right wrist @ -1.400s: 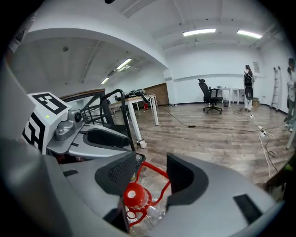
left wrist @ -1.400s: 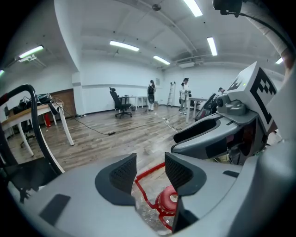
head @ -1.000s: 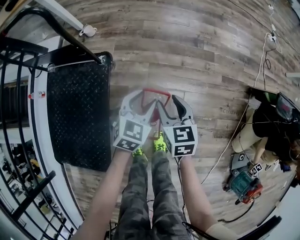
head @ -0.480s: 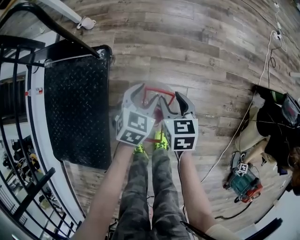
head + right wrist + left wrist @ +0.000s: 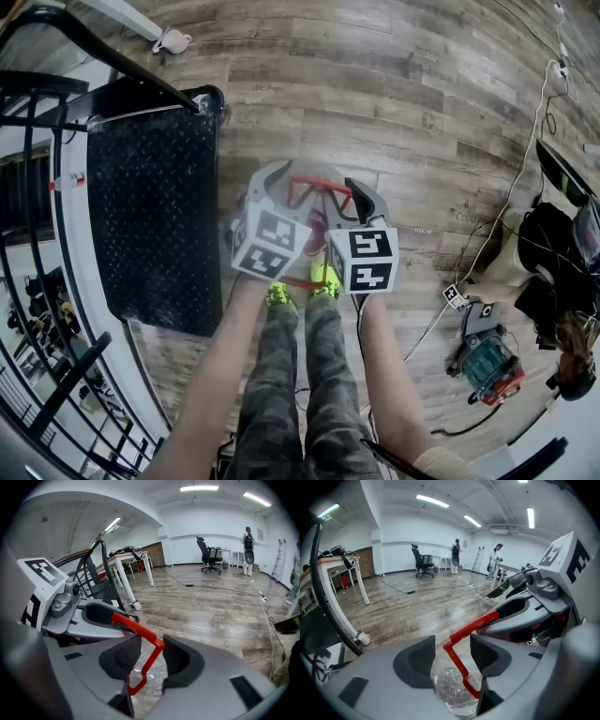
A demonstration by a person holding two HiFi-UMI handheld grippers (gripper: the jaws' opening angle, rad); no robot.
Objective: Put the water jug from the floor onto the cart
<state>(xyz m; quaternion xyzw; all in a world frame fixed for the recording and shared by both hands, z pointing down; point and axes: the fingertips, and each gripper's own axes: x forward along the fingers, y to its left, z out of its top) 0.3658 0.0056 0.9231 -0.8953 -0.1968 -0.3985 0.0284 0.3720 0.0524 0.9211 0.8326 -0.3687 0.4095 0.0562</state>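
Observation: water jug (image 5: 452, 688) stood on the floor (image 5: 422, 112) beside the edge of the cart (image 5: 155, 216), red handle (image 5: 471, 629) loose between the jaws of left tool (image 5: 452, 654), just opened wide, and right tool (image 5: 149, 657), just narrowing, presumably so both could share the lift.

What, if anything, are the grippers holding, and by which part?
Nothing is clamped yet. The red handle of the water jug lies between both grippers' parted jaws; the left gripper has just been opening its jaws, the right gripper closing.
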